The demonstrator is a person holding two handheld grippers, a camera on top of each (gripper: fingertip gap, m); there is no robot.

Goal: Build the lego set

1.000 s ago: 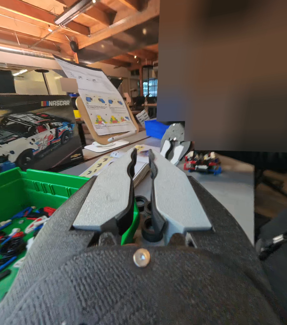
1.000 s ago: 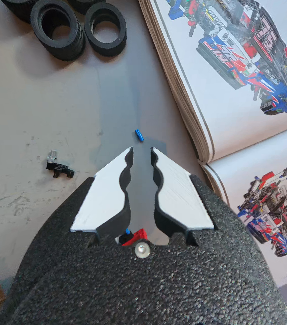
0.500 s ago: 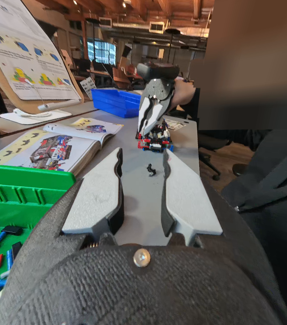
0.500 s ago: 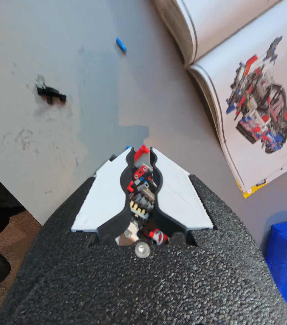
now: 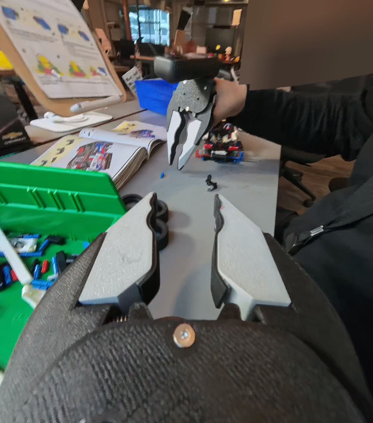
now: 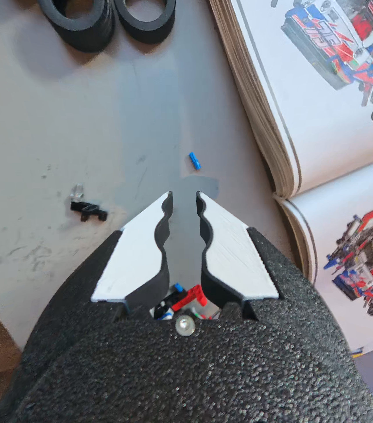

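My left gripper (image 5: 184,199) is open and empty, held low over the grey table (image 5: 245,183) beside the black tyres (image 5: 161,217). My right gripper (image 6: 184,194) is open a little and empty, pointing down at the table; it also shows in the left wrist view (image 5: 176,163). A small blue pin (image 6: 195,161) lies just ahead of its tips, also seen in the left wrist view (image 5: 162,175). A small black piece (image 6: 88,209) lies to its left. The partly built car (image 5: 222,146) stands behind the right gripper; part of it (image 6: 185,297) shows between the finger bases.
A green bin (image 5: 43,196) with several loose pieces stands at the left. An open manual (image 5: 94,153) lies behind it, also in the right wrist view (image 6: 318,103). Two tyres (image 6: 80,20) lie far ahead. A blue bin (image 5: 153,93) and a sheet stand (image 5: 50,52) are at the back. A person's sleeve (image 5: 306,114) reaches in from the right. Some 25 centimetres of space lies between my two pairs of fingers. My right tips are roughly 7 centimetres from the small black piece (image 6: 88,209). It turns up in the left wrist view (image 5: 210,182) as well.
My left gripper has opened wide and swung right over the table. My right gripper moved over the car model, then came back above the blue pin.
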